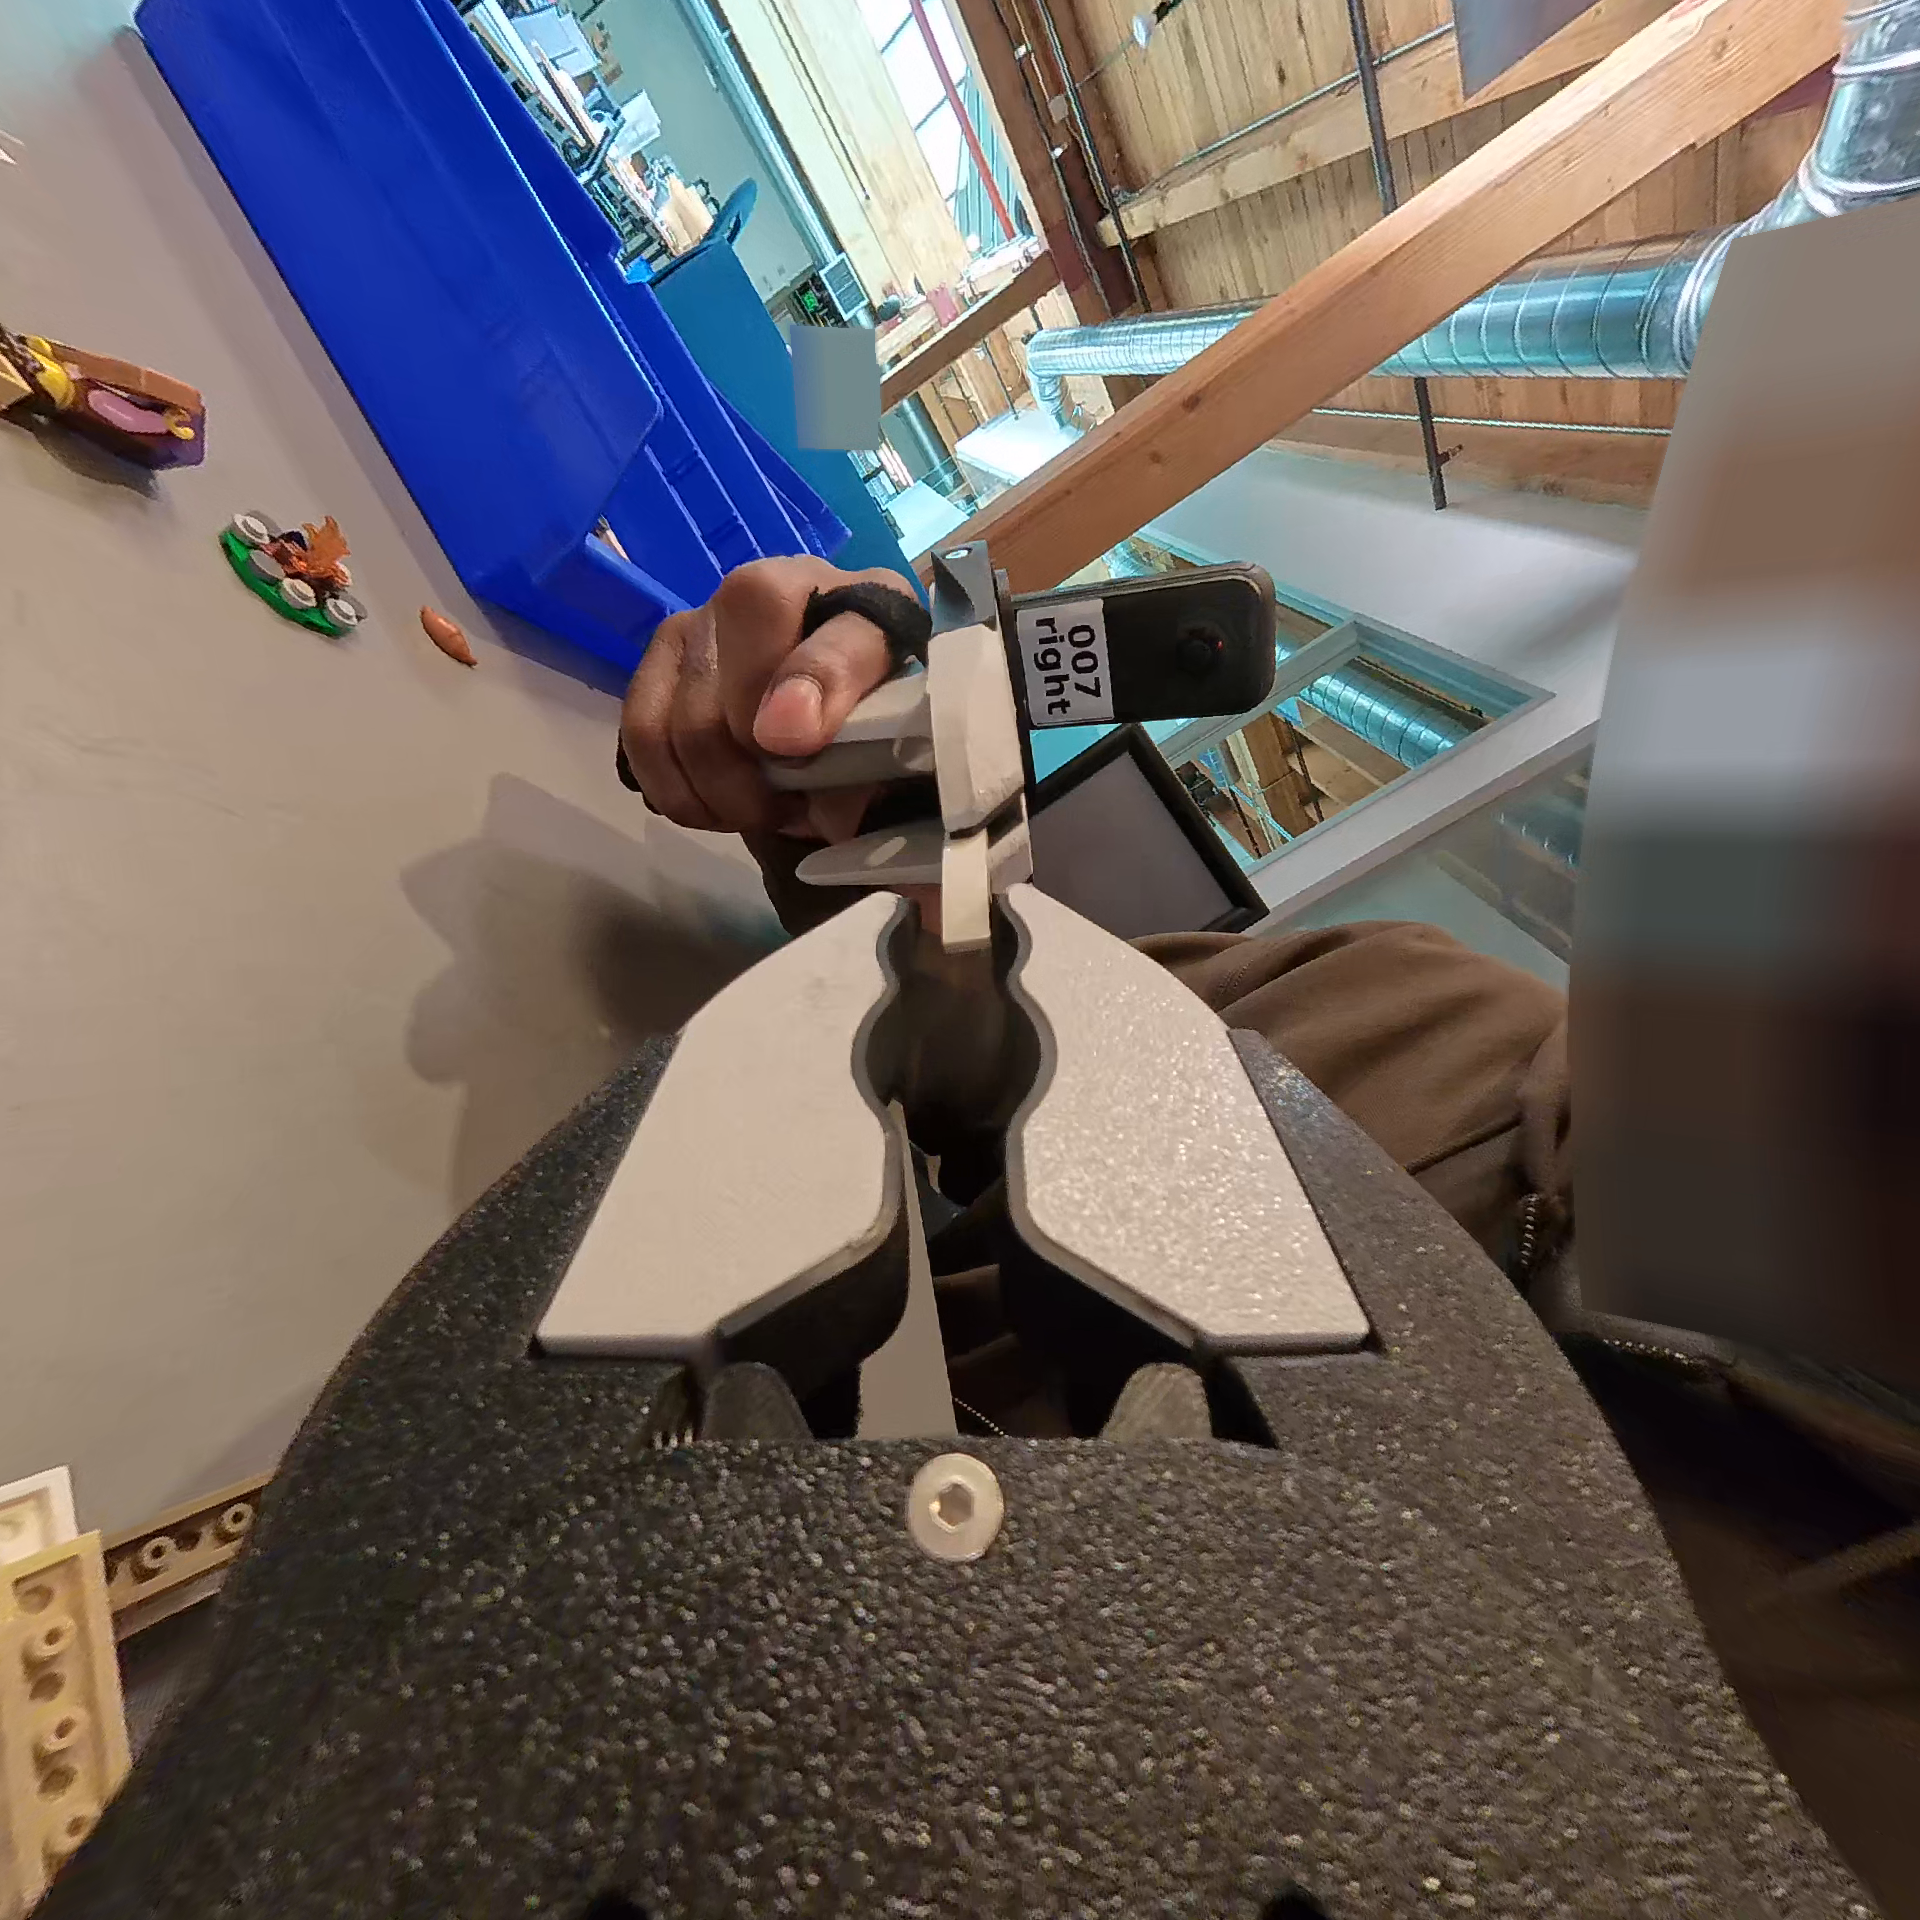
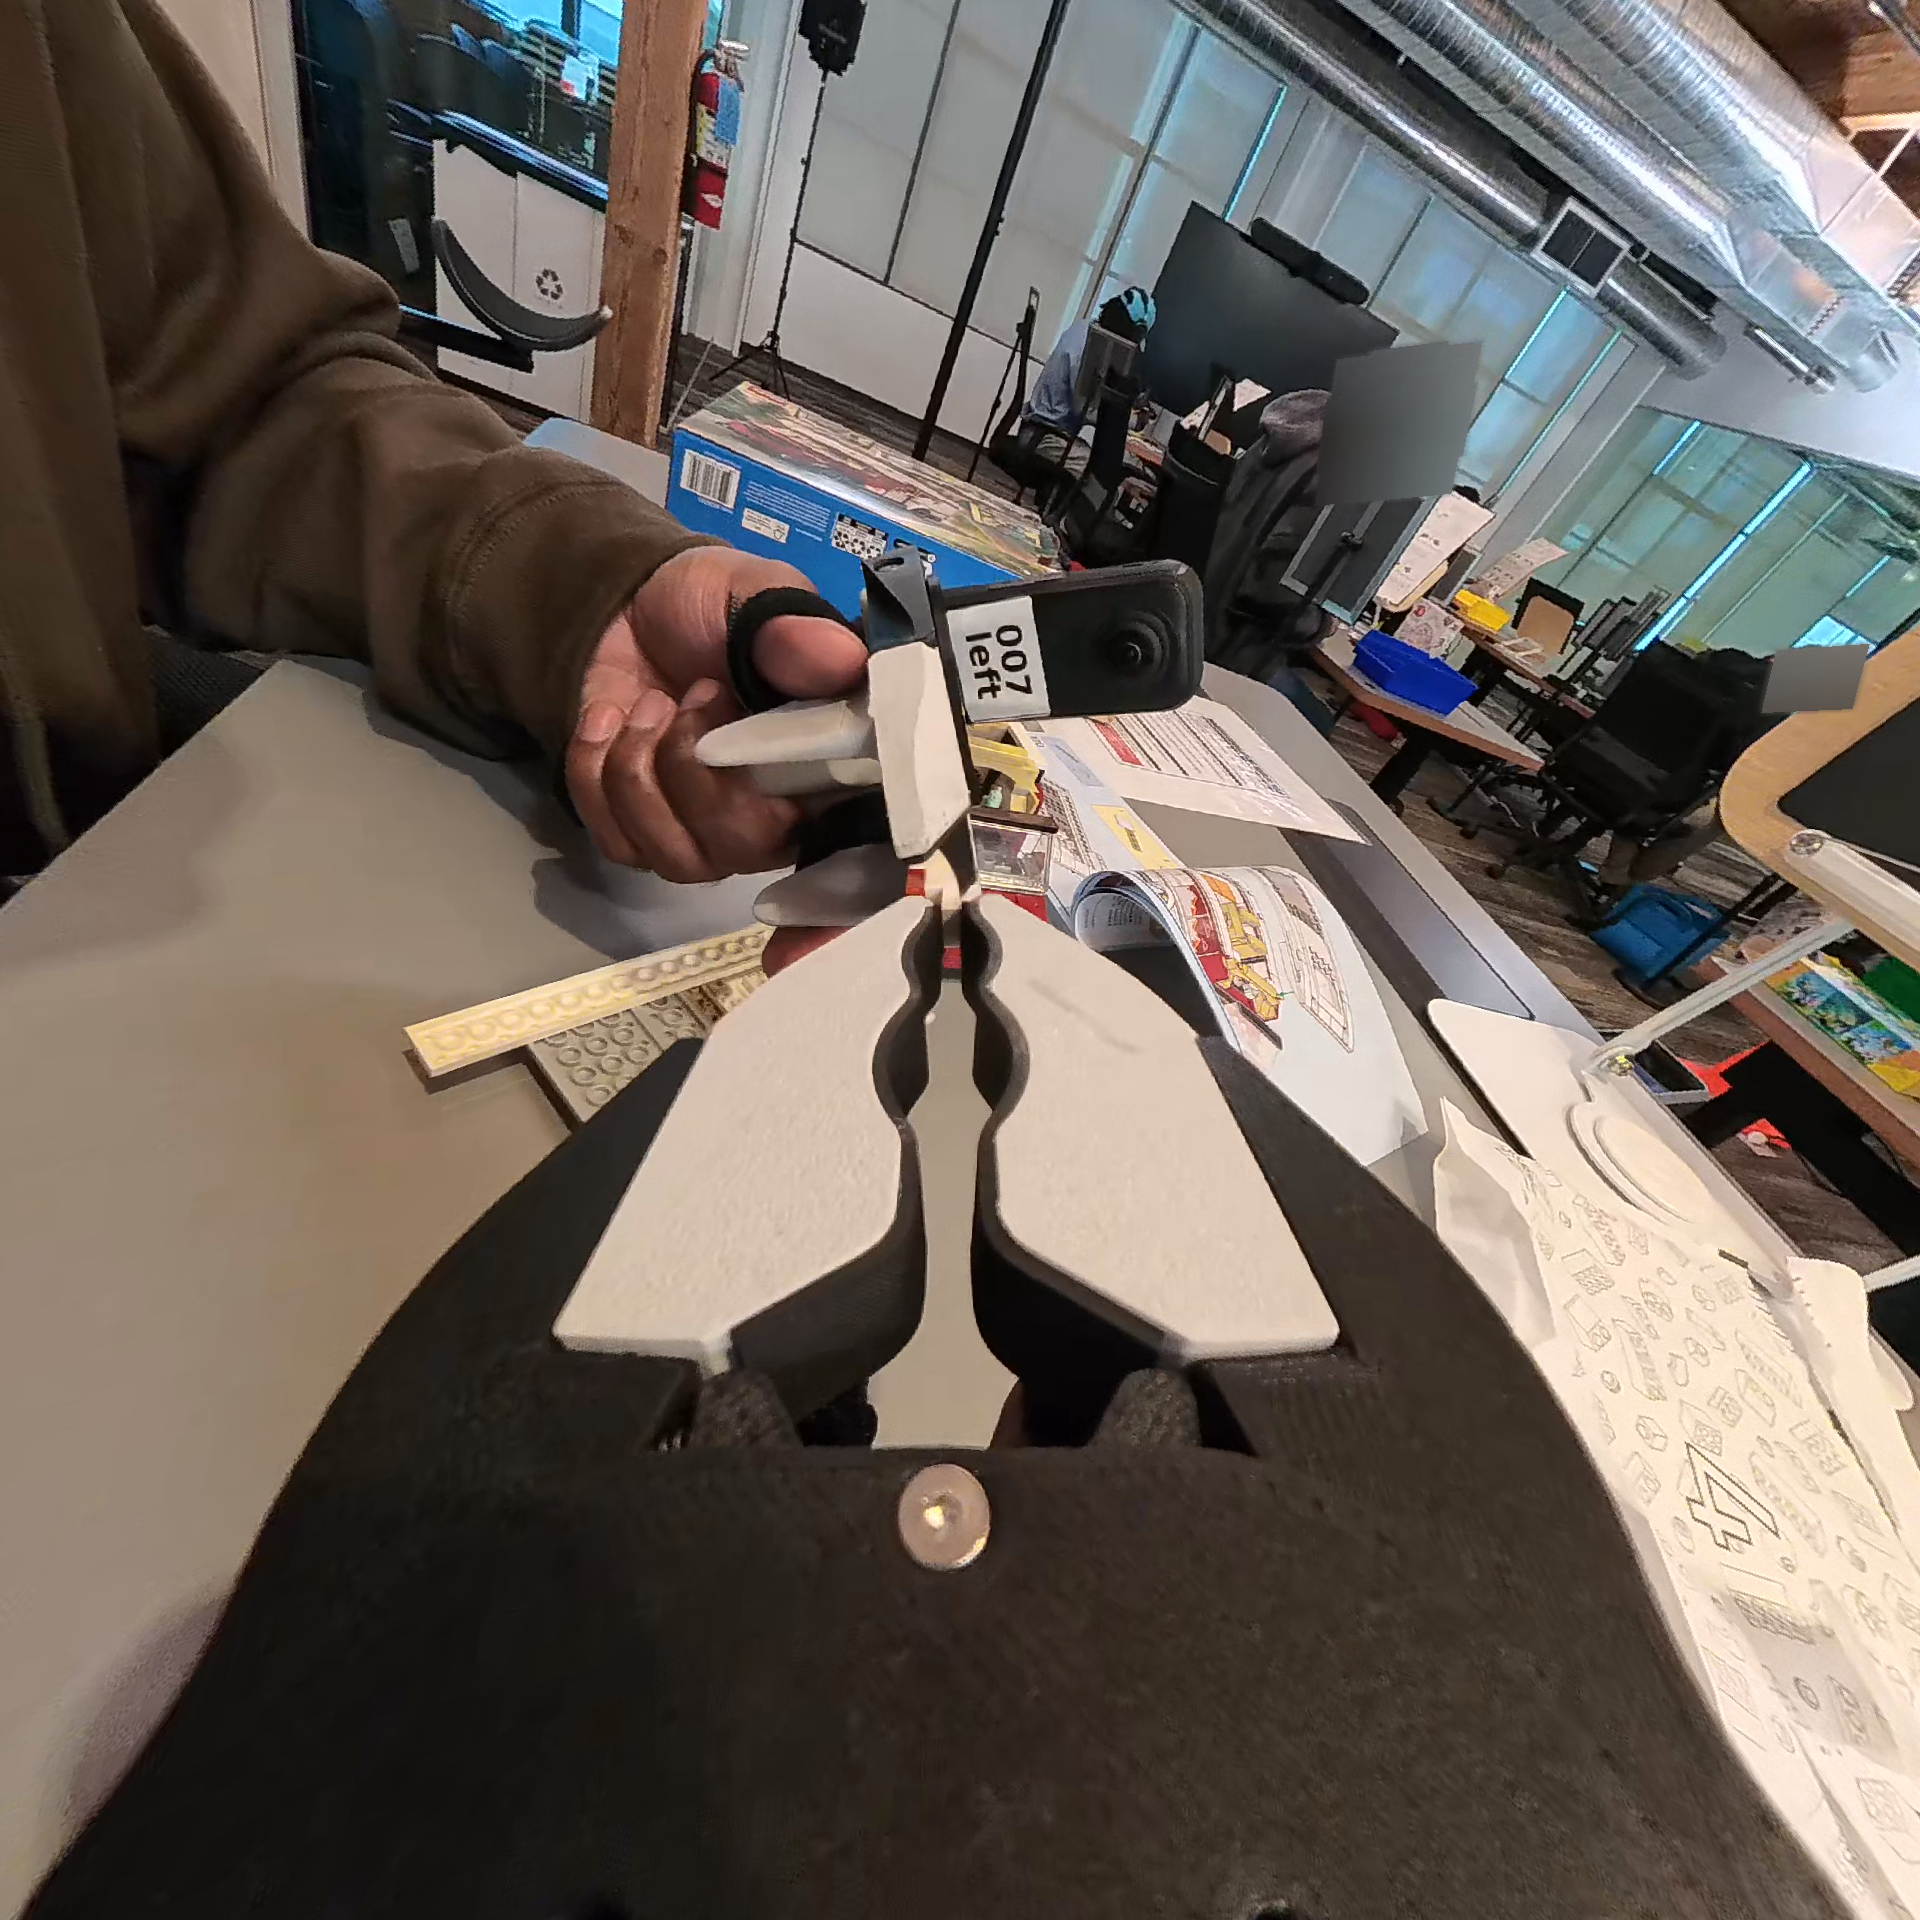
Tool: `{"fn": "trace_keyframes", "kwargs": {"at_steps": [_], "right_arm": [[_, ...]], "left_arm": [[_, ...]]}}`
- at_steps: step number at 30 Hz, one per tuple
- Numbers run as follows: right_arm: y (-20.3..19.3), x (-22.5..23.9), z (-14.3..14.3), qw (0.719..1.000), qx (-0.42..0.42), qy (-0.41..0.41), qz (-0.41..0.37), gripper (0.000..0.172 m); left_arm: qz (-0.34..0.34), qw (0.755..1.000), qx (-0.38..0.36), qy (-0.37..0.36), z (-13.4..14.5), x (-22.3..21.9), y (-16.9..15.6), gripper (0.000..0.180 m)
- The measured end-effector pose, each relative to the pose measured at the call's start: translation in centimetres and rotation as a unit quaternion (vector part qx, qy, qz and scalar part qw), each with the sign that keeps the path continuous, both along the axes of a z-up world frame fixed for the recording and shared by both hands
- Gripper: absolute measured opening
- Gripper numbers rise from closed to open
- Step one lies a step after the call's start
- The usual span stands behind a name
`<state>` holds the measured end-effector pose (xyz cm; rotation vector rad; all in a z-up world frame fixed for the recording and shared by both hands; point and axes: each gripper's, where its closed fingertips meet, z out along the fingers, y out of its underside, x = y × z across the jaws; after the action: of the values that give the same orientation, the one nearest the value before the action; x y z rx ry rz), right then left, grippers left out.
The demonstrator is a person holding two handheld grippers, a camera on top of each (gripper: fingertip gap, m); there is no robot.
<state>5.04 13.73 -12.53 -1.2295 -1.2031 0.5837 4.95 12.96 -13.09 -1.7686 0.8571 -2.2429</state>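
Observation:
A small flat cream brick piece (image 1: 966,894) hangs from the tips of my right gripper (image 1: 977,831), which faces the left wrist camera in a person's hand. The piece's lower end reaches in between the fingertips of my left gripper (image 1: 961,914). Those fingertips stand apart with room beside the piece and do not press on it. In the right wrist view my right gripper (image 2: 948,909) is shut on the cream piece (image 2: 943,883). The left gripper (image 2: 935,847) is right in front of it, tip to tip, above the grey table (image 2: 260,883).
A blue bin (image 1: 468,312), a small green brick build (image 1: 296,571) and a brown and purple build (image 1: 104,400) lie on the table. A long cream plate (image 2: 582,1008), an open instruction booklet (image 2: 1247,935), a red brick build (image 2: 1013,852) and a printed paper bag (image 2: 1714,1455) lie nearby. My left and right fingertips are right by each other.

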Motion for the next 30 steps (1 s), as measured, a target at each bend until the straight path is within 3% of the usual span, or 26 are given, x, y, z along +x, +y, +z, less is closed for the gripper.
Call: {"fn": "trace_keyframes", "kwargs": {"at_steps": [8, 13, 16, 19, 23, 27, 30], "right_arm": [[-0.2, 0.1, -0.1, 1.0, -0.002, -0.003, 0.008, 0.003], [0.9, 0.3, 0.0, 0.999, -0.03, 0.012, -0.025, 0.007], [2.1, 0.6, -0.3, 0.994, -0.092, 0.034, -0.05, 0.015], [2.6, 0.0, -0.7, 0.98, -0.177, 0.073, -0.05, 0.018], [2.1, -0.8, -0.2, 0.947, -0.283, 0.151, -0.001, 0.019], [2.3, -0.4, 0.3, 0.919, -0.337, 0.204, 0.017, 0.018], [2.3, -0.5, 0.0, 0.918, -0.344, 0.198, 0.014, 0.018]], "left_arm": [[-0.01, 1.0, -0.004, -0.006, 0.1, 0.0, -0.4, 0.009], [0.04, 0.999, 0.016, -0.021, 0.4, -0.1, 0.9, 0.008], [0.09, 0.994, 0.037, -0.041, 1.1, -0.4, 2.2, 0.008], [0.131, 0.985, 0.103, -0.037, 1.2, -0.6, 2.8, 0.008], [0.155, 0.967, 0.199, -0.02, 1.0, -0.5, 2.9, 0.008], [0.153, 0.965, 0.212, -0.021, 0.7, -0.5, 2.9, 0.008], [0.15, 0.964, 0.216, -0.025, 0.7, -0.4, 2.7, 0.008]]}}
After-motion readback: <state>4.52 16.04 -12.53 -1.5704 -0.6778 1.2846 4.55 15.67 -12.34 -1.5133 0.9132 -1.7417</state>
